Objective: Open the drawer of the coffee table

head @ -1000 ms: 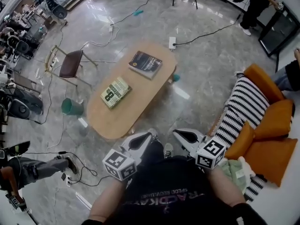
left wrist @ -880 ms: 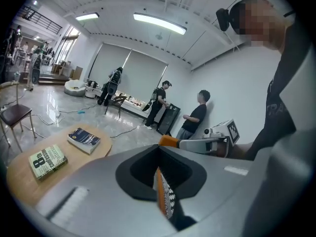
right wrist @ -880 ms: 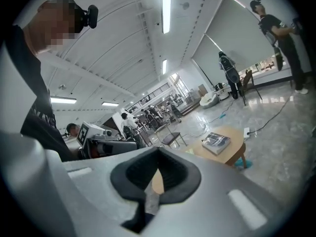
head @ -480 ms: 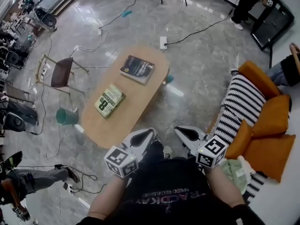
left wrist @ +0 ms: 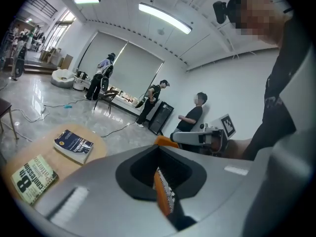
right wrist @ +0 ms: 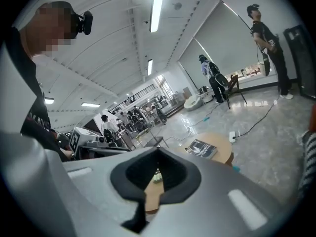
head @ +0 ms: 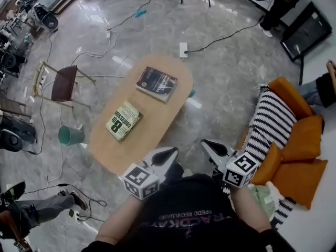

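Note:
The oval wooden coffee table [head: 157, 114] stands on the grey floor ahead of me, with a dark book [head: 156, 83] and a yellow-green book [head: 123, 121] on top. No drawer shows in any view. My left gripper [head: 169, 155] hangs shut and empty just off the table's near end. My right gripper [head: 211, 147] is shut and empty too, over the floor to the right of the table. In the left gripper view the table [left wrist: 49, 157] and both books lie at the lower left. The right gripper view shows the table [right wrist: 224, 154] further off.
An orange sofa [head: 302, 161] with a striped blanket [head: 273, 119] is at the right. A chair [head: 63, 83] and a green bin [head: 70, 135] stand left of the table. A power strip [head: 183, 50] and cables lie beyond it. People stand at the back and sit at the lower left.
The whole view has shifted, and the table's near end now lies a little closer to the grippers. Both grippers stay shut in front of the person's body.

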`<state>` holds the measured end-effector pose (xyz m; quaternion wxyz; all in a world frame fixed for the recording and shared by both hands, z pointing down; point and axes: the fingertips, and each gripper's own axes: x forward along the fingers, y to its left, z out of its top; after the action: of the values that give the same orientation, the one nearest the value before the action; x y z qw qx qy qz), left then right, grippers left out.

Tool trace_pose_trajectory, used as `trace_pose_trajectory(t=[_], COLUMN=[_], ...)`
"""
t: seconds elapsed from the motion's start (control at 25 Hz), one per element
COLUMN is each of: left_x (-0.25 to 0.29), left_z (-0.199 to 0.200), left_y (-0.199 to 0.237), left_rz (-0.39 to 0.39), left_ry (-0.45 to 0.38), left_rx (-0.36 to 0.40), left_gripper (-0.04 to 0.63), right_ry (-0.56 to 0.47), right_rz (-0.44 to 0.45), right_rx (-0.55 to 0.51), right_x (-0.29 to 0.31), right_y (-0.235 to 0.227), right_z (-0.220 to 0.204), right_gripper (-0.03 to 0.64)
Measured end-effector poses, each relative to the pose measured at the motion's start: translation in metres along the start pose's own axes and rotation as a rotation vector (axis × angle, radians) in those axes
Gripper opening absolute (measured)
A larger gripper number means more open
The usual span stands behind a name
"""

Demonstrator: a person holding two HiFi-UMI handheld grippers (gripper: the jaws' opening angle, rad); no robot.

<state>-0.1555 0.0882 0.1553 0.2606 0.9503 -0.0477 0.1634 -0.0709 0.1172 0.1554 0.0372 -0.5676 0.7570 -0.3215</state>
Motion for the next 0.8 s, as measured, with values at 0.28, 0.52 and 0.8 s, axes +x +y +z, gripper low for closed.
trace_pose_trajectory(t=[0.28,0.52,0.8], left_x=[0.005,0.013,0.062], left_z=[0.017,0.031,0.033], left_y=[0.042,0.049,0.047], left_rz=[-0.007,0.029,0.144], left_ry=[-0.011,-0.038,-0.068], left_rx=[0.013,0.008,-0.057], left_gripper=[0.0,0.0,0.0], right_ry=[0.0,0.021,0.06], right_rz=[-0.029,-0.008,0.066], right_rx=[-0.022,-0.06,-0.096], right_x=[0.037,0.045,0.027], right_y=[-0.015,-0.027,-0.077], right_z=[0.019,0.036,0.055], right_gripper=[0.002,0.002,0.002])
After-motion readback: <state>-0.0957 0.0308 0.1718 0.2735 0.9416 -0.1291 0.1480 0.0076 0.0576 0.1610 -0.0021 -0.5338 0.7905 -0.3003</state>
